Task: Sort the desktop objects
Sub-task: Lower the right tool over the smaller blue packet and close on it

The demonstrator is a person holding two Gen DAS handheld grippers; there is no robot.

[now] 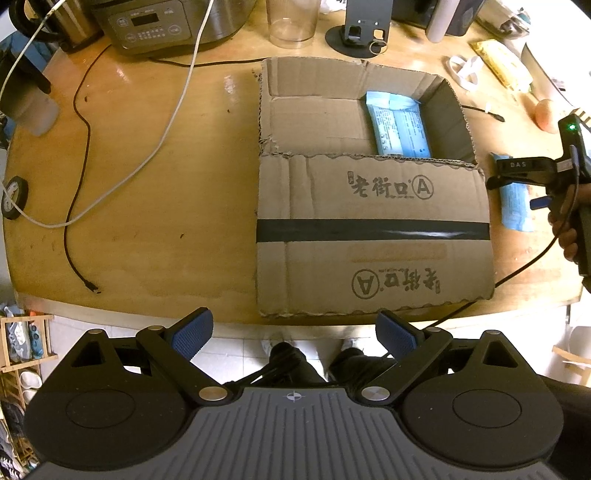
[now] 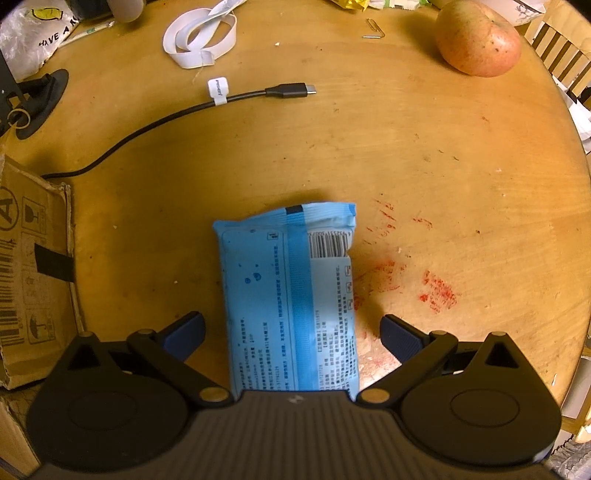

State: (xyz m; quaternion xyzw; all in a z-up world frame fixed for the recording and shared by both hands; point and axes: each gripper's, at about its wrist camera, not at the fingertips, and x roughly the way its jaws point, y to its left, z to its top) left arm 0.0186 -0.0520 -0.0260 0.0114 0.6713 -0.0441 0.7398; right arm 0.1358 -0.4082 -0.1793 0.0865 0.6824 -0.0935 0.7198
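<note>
Right gripper (image 2: 291, 332) is spread wide around a blue wipes packet (image 2: 288, 295) lying flat on the wooden table (image 2: 406, 166), pads seemingly not touching. Left gripper (image 1: 293, 336), also released, hovers before the cardboard box (image 1: 369, 229), which holds another blue packet (image 1: 400, 125).

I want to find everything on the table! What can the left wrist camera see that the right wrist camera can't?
Only left: the open inside of the cardboard box with a blue packet in it, a rice cooker, a tape roll.
Only right: the white strap up close, a paperclip.
Both: the outside blue packet, the apple, the wooden table.
</note>
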